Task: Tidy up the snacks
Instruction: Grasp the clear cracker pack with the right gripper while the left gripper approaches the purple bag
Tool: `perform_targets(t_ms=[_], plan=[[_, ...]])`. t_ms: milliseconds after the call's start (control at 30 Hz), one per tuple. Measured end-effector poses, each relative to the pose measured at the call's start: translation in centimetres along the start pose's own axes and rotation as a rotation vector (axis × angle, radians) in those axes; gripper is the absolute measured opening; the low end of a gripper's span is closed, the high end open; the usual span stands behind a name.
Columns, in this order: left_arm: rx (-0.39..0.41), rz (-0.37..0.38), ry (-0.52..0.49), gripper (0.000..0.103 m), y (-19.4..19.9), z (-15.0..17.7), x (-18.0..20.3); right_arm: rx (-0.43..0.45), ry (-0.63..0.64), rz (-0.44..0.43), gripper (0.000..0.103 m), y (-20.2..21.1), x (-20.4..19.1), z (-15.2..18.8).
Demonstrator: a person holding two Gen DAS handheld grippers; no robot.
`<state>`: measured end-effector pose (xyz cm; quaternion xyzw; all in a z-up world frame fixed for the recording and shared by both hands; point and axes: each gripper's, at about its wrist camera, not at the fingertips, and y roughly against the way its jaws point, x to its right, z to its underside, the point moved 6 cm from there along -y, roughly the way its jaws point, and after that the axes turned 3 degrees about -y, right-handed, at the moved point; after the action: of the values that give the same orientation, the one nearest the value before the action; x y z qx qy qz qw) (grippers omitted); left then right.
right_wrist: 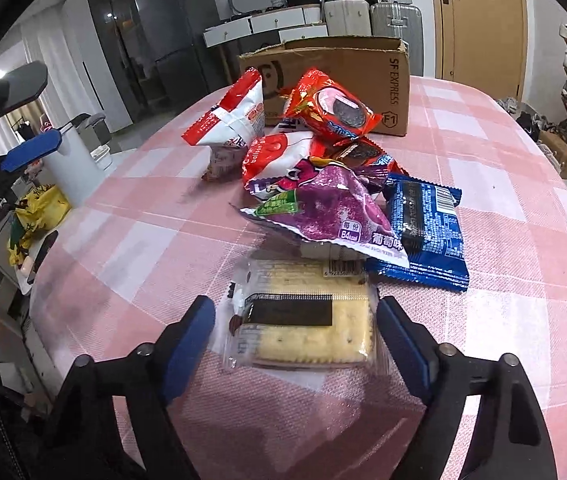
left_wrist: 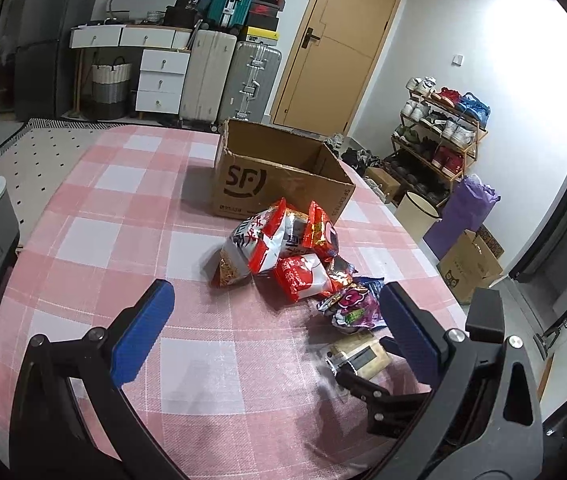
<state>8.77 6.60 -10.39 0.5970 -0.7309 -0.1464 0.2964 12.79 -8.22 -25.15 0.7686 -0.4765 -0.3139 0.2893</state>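
Straddling the cracker pack (right_wrist: 303, 320) low in frame, your right gripper (right_wrist: 295, 336) is unclosed, left gripper (left_wrist: 275, 320) spread empty; squeezing hard may crush crackers.

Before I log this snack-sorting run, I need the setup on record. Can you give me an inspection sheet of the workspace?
Surface: pink checked tablecloth, flat.
Job's things: snack packets piled beside open cardboard box; cracker pack lies nearest, apart from the pile.
Clutter: nothing seen on the table.
Grippers: right hand-held gripper open, straddling the cracker pack, pads not pressing; left hand-held gripper open, nothing between its fingers.
Cables: one thin cable at the right view's left edge.
Surroundings: suitcases, shoe rack, door.
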Motion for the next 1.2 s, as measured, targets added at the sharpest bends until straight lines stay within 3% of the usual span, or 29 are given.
perform_targets(t_ms=[167,200,300,667,1200], plan=[[-0.017,-0.005,0.011,0.102,-0.6,0.6,-0.4,-0.011,0.074,0.052,0.074,-0.6,-0.5,0.3],[-0.027,-0.006,0.015,0.102,-0.9,0.7,-0.5,-0.009,0.081,0.057,0.066,-0.6,-0.4,0.3],[-0.046,0.001,0.025,0.102,-1.4,1.2,-0.6,0.003,0.067,0.032,0.057,-0.2,-0.1,0.3],[-0.147,0.044,0.014,0.102,-4.5,2.9,0.3,0.044,-0.002,-0.089,0.057,2.3,0.7,0.8],[-0.300,0.141,-0.039,0.102,-11.7,5.4,6.1,0.142,-0.087,-0.075,0.057,7.0,5.1,2.3]])
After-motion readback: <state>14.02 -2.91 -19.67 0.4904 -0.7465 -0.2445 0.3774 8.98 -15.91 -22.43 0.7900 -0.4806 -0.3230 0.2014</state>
